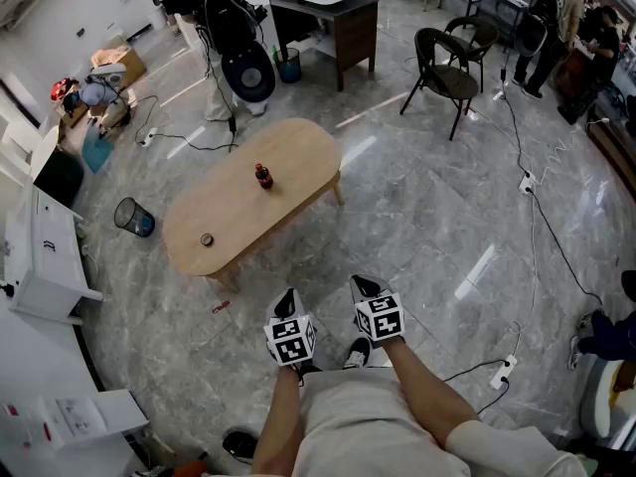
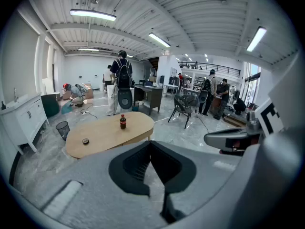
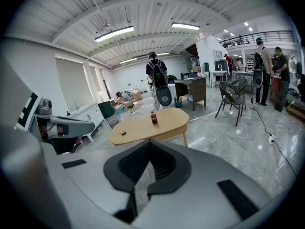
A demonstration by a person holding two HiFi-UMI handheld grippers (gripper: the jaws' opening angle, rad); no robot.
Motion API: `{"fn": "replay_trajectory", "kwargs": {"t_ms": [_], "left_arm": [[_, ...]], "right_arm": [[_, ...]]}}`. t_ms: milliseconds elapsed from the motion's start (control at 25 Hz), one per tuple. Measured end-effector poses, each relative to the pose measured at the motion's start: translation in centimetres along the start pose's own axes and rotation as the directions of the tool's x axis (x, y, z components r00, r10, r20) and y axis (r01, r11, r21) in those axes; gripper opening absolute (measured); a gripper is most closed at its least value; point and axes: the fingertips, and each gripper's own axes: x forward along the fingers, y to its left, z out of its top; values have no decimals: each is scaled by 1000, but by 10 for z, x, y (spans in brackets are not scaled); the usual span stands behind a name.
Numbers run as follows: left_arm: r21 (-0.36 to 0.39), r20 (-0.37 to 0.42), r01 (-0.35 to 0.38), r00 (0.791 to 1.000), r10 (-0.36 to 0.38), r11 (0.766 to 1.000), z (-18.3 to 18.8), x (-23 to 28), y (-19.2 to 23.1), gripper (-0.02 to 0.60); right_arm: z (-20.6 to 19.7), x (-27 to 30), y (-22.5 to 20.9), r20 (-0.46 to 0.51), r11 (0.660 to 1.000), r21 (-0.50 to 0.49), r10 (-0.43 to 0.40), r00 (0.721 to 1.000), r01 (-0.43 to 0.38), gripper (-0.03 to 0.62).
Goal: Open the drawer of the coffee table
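One oval worktop (image 1: 298, 152). On it are one bottle (image 1: 263, 176) and one small round disc (image 1: 207, 239). Two claws: the left claw (image 1: 289, 301) and the right claw (image 1: 365, 286). Two dark chairs: the near chair (image 1: 444, 68) and the far chair (image 1: 477, 33). One mesh bin (image 1: 133, 217). One dark desk (image 1: 338, 23), with one bucket (image 1: 289, 66) beside it. Two white power strips lie on the floor at the right: the upper strip (image 1: 525, 181) and the lower strip (image 1: 502, 372). Three people stand farther off: the backpack wearer (image 1: 221, 97), a second person (image 1: 566, 13) and a third person (image 1: 603, 56).
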Motion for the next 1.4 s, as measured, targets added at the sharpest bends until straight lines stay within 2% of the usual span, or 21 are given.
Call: {"fn": "replay_trajectory", "kwargs": {"t_ms": [360,720,960,1200,1400], "left_arm": [[14,-2,-3,1000,3,1000,-1,-3,-9,11],[-26,-21,-19,1000,18,999,-3,6,-6,11],[-2,-37,-7,999,7,1000,14,31,-13,11],[-11,-12,-16,1000,16,1000,36,53,-26,11],[-11,-32,-30,999,30,999,51,78,-24,11]], "right_arm": [[-1,-4,-2,11,1000,-15,21,1000,-21,14],[2,-9,-12,27,999,17,31,999,-32,15],[5,-8,-29,30,998,57,4,1000,-5,15],[12,-5,-66,31,996,81,-37,999,34,15],[36,14,-86,30,996,73,-44,999,42,15]]}}
